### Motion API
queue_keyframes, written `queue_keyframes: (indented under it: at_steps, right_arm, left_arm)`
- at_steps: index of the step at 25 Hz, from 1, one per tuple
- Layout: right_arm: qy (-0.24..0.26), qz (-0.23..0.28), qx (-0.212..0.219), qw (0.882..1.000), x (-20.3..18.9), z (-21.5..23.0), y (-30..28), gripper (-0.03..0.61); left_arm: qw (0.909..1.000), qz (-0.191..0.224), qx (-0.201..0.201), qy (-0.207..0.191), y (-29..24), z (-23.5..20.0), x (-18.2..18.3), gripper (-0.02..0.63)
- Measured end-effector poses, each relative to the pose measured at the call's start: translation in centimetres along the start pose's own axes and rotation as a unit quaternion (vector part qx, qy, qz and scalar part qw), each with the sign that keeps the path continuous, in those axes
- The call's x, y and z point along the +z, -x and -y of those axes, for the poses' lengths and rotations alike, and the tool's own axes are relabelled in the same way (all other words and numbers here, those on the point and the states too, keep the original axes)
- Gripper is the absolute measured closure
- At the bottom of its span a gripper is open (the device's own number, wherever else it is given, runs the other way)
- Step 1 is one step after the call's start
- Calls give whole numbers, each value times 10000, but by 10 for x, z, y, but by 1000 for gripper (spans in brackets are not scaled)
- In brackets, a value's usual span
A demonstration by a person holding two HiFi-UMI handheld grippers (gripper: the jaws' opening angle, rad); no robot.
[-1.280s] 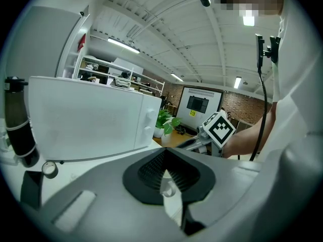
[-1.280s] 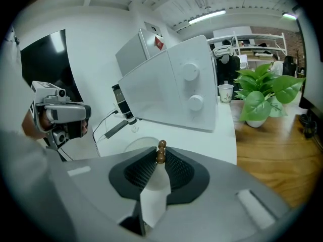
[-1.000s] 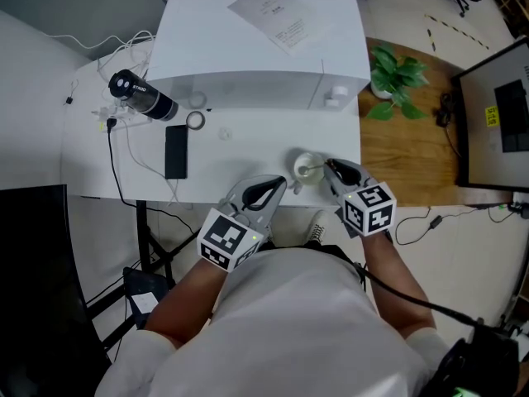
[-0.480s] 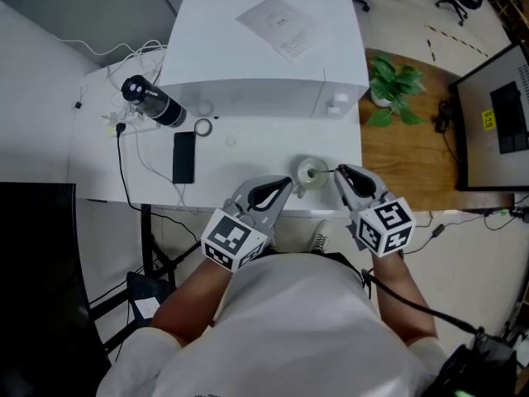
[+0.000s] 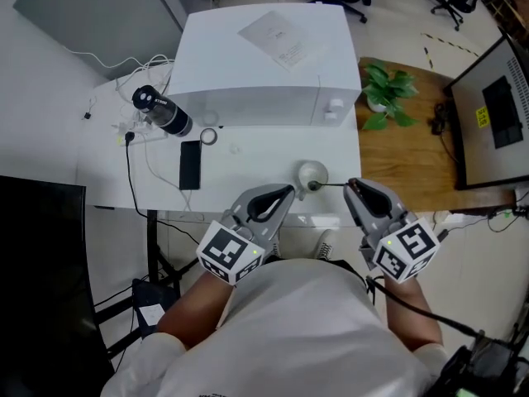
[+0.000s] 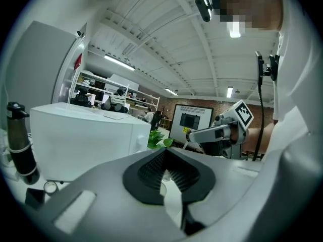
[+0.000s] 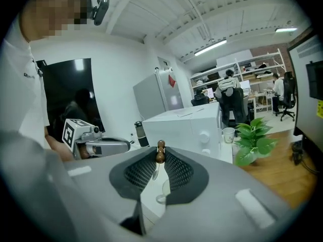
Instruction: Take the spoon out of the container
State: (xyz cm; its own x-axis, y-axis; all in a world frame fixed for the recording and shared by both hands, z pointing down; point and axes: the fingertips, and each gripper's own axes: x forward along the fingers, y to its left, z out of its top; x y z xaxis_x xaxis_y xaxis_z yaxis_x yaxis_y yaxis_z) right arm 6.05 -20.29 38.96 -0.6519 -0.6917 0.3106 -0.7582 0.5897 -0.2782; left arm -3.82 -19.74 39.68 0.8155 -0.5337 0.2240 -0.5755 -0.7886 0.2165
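Note:
A small clear cup (image 5: 312, 172) stands near the front edge of the white table (image 5: 248, 160). My right gripper (image 5: 352, 188) is shut on the thin handle of the spoon (image 5: 331, 185), which lies level and points left, its bowl end at the cup's near rim. In the right gripper view the spoon's brown beaded end (image 7: 160, 152) pokes up between the pads of that gripper (image 7: 160, 159), and the cup (image 7: 163, 190) shows below. My left gripper (image 5: 283, 192) hovers shut and empty just left of the cup; its jaws (image 6: 164, 156) meet at the tips.
A big white box (image 5: 264, 56) with a paper on top fills the back of the table. A black bottle (image 5: 161, 112), a tape ring (image 5: 210, 136), a black phone (image 5: 190, 165) and cables lie at the left. A potted plant (image 5: 384, 98) stands at the right.
My right gripper has drawn back toward me and to the right with the spoon, whose bowl has come from inside the cup to its near rim. The left gripper stays beside the cup.

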Motion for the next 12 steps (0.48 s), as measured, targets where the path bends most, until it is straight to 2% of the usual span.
queue_keyframes:
  at_steps: [12]
  right_arm:
    - [160,-155,-69,9997,-24,-21,22,523]
  left_arm:
    - [9999,-67,-16,-130,14,25,-12,611]
